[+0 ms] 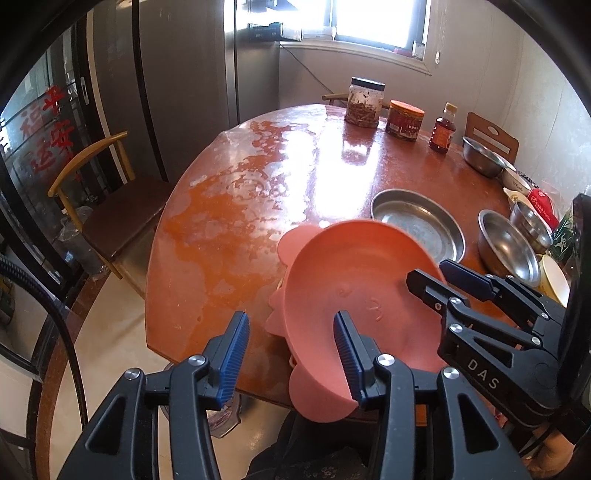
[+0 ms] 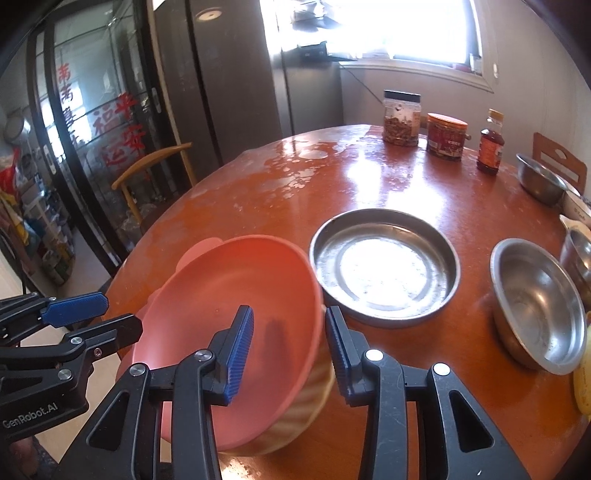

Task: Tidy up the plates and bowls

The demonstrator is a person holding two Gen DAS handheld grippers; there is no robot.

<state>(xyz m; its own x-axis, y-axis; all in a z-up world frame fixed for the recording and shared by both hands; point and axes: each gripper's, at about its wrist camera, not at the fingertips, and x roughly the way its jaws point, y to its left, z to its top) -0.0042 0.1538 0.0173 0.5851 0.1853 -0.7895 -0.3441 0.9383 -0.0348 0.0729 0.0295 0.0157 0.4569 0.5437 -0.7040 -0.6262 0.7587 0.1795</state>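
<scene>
Left wrist view puts your left gripper (image 1: 291,354) lowest in the picture, its blue pads standing apart at the near rim of the pink bowl (image 1: 354,291); one pad sits inside the bowl, the other outside it, and neither presses on the wall. Your right gripper (image 2: 289,354) straddles the bowl's opposite rim the same way, and whether its pads actually touch the wall is hard to tell from this angle. The pink bowl tilts at the table's near edge, resting in a yellowish ribbed bowl (image 2: 306,402) beneath it.

Just beyond sits a shallow steel pan (image 2: 384,266), and to its right a steel bowl (image 2: 535,302), both on the round reddish table (image 1: 236,206). Its varnish is worn into pale patches on the left half and glares under the window light. At the far rim stand a black-lidded jar (image 1: 364,101), an orange-lidded tub (image 1: 404,120) and a small bottle (image 1: 443,129), with another steel bowl (image 1: 482,155) to the right.

Left of the table you have a wooden chair (image 1: 110,206), then glass doors with red characters (image 1: 44,129). A bright window (image 1: 369,18) fills the back wall.
</scene>
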